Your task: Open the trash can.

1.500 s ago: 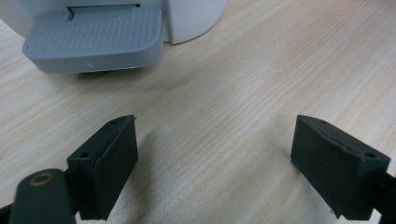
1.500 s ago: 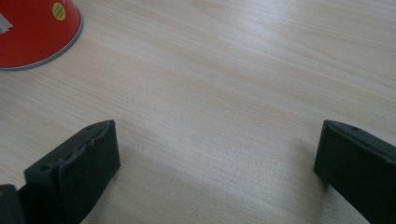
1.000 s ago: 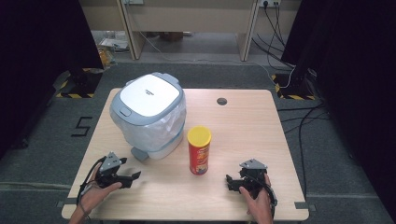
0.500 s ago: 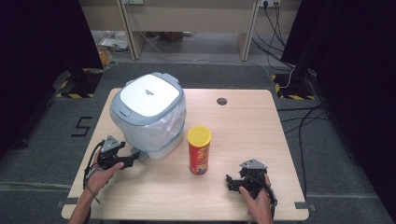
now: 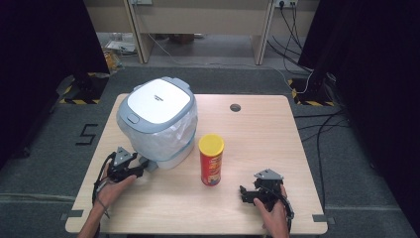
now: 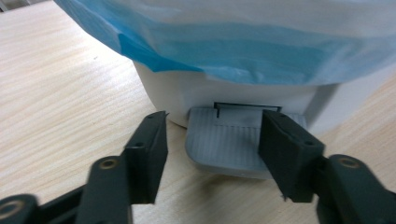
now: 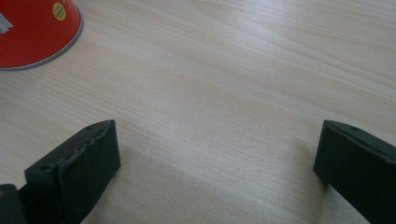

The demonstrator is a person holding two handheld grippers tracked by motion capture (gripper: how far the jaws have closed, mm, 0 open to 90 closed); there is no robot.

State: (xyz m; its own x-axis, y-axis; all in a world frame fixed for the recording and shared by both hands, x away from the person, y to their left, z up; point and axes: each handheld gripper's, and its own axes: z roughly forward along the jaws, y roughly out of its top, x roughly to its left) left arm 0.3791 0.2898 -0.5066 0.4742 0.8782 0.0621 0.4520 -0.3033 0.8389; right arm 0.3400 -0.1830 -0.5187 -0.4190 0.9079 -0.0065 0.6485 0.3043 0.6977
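Note:
A grey-lidded white pedal bin (image 5: pixel 158 119) with a pale blue liner (image 6: pixel 233 46) stands at the table's left. Its grey ribbed pedal (image 6: pixel 224 144) sticks out at the base toward me. My left gripper (image 5: pixel 142 167) is at that pedal and its jaws have just been closing. In the left gripper view the left gripper (image 6: pixel 212 140) has the pedal between its jaws. The right jaw sits at the pedal's right edge, while a gap remains beside the left one. My right gripper (image 5: pixel 243 193) rests open at the front right. Bare wood lies between the right gripper's (image 7: pixel 217 149) jaws.
A red chip can (image 5: pixel 211 158) with a yellow lid stands upright mid-table, between the bin and my right hand; its base (image 7: pixel 32 32) is in the right gripper view. The wooden table (image 5: pixel 257 134) has a cable hole (image 5: pixel 235 107) near its far edge. Dark floor surrounds it.
My left hand has moved up and right to the foot of the bin, and its jaws have narrowed around the pedal. The right hand, can and bin have stayed put.

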